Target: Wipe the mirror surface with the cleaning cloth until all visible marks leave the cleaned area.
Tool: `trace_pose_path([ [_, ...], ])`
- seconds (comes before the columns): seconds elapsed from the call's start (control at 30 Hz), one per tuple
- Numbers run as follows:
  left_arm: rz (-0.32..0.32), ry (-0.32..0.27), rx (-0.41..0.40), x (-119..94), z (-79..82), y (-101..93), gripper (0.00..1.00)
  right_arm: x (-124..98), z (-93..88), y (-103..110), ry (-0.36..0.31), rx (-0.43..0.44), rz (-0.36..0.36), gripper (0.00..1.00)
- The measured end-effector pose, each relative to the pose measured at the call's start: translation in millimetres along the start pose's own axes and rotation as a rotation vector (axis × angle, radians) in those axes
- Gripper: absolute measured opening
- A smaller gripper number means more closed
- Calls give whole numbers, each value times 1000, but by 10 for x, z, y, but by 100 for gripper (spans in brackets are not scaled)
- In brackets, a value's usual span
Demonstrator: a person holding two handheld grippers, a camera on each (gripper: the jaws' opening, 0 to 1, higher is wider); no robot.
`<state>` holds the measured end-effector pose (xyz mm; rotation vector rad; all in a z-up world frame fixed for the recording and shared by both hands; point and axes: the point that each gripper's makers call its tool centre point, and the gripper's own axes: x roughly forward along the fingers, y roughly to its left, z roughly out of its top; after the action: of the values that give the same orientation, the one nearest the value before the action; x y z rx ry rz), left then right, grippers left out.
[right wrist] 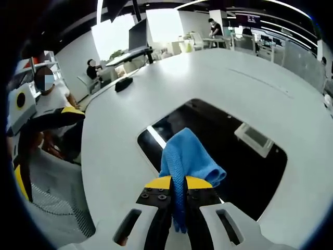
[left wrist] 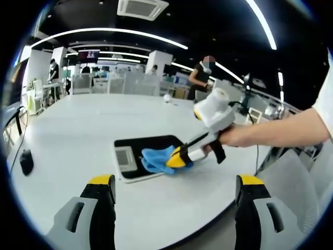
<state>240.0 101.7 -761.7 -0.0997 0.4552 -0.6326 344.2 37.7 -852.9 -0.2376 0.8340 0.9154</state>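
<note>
Right tongs (right wrist: 178,194): clamped on the blue cloth (right wrist: 188,156), pressing it onto the mirror (right wrist: 250,172) just ahead.
Left tongs (left wrist: 174,190): spread wide, empty, above the tabletop (left wrist: 78,130).
Left gripper view: the whole mirror (left wrist: 130,151), a hand (left wrist: 237,136) gripping the right tongs (left wrist: 177,158).

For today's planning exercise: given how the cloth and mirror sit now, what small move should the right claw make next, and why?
Probably sweep the right claw, shut on the blue cloth, further across the mirror: the cloth rests near one edge, with most of the glass beyond it.
</note>
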Motion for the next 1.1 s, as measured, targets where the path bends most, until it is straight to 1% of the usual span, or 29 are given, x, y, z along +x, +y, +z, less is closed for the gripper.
trace_pose_path([
  [0.23,-1,2,0,3,-3,0,96,5,6,6,-3,-2,4,3],
  [0.4,0,5,0,4,-8,1,96,50,46,73,-17,-7,22,3],
  [0.8,1,6,-1,9,-10,5,96,64,61,86,-26,-4,35,3],
  [1.1,3,8,0,14,-16,4,96,118,106,147,-38,-5,53,3],
])
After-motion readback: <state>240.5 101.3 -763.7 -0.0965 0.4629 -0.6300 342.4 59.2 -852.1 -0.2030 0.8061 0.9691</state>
